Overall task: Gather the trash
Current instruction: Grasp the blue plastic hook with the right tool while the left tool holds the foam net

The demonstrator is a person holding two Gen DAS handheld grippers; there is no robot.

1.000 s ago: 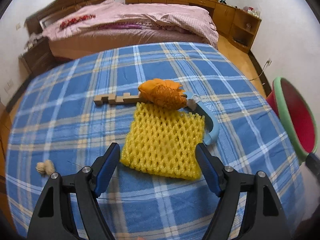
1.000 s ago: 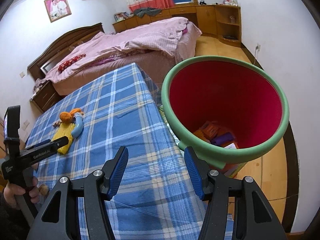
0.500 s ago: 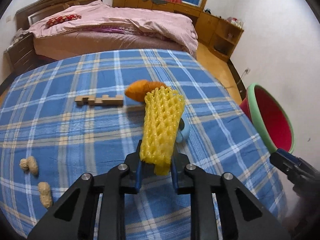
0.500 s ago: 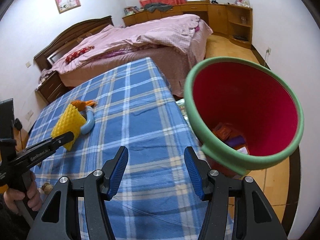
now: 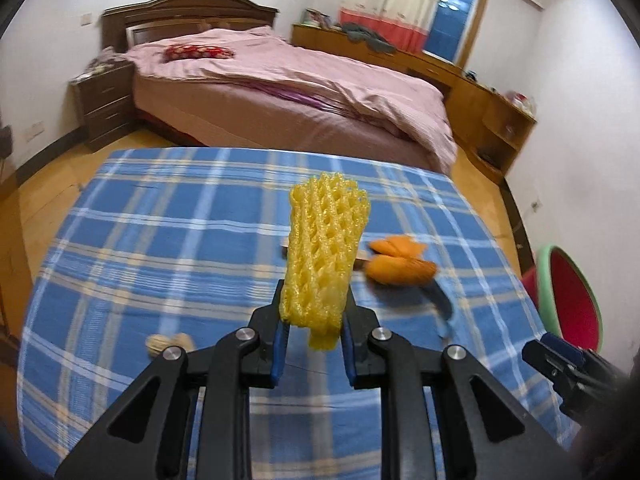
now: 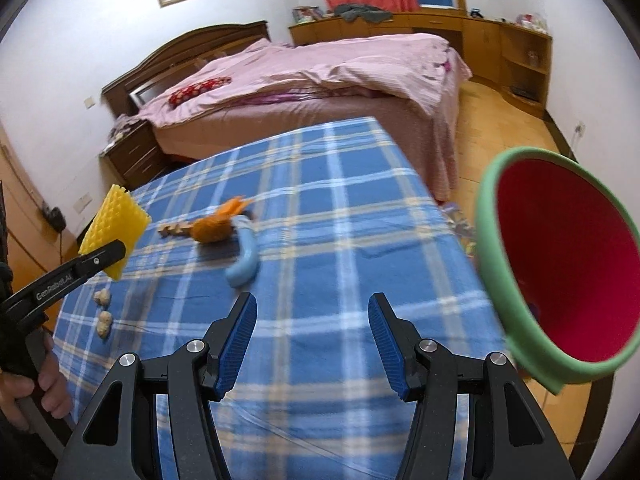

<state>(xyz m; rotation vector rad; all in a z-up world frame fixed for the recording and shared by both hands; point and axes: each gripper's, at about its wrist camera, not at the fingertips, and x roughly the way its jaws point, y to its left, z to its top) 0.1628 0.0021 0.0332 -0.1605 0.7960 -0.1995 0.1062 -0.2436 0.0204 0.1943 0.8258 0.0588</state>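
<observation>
My left gripper (image 5: pixel 312 320) is shut on a yellow foam fruit net (image 5: pixel 322 256), squeezed narrow and held up off the blue plaid table (image 5: pixel 160 248). The net (image 6: pixel 112 232) also shows at the left of the right wrist view, raised above the cloth. Orange peel (image 5: pixel 400 266) lies on the table beyond it, with a wooden piece (image 6: pixel 176 228) and a light blue curved object (image 6: pixel 244 256) beside it. Peanut shells (image 6: pixel 102 308) lie near the left edge. My right gripper (image 6: pixel 312 340) hangs open over the table with nothing between its fingers. The red bin with a green rim (image 6: pixel 560 276) stands at the right.
A bed with a pink cover (image 6: pixel 320 76) stands behind the table. Wooden cabinets (image 6: pixel 500 48) line the far wall. A wood floor (image 6: pixel 500 128) runs between bed and bin. A hand (image 6: pixel 24 384) holds the left gripper's handle.
My left gripper closed on the yellow net and lifted it off the table. The right wrist view swung left, so the bin now sits at the right edge.
</observation>
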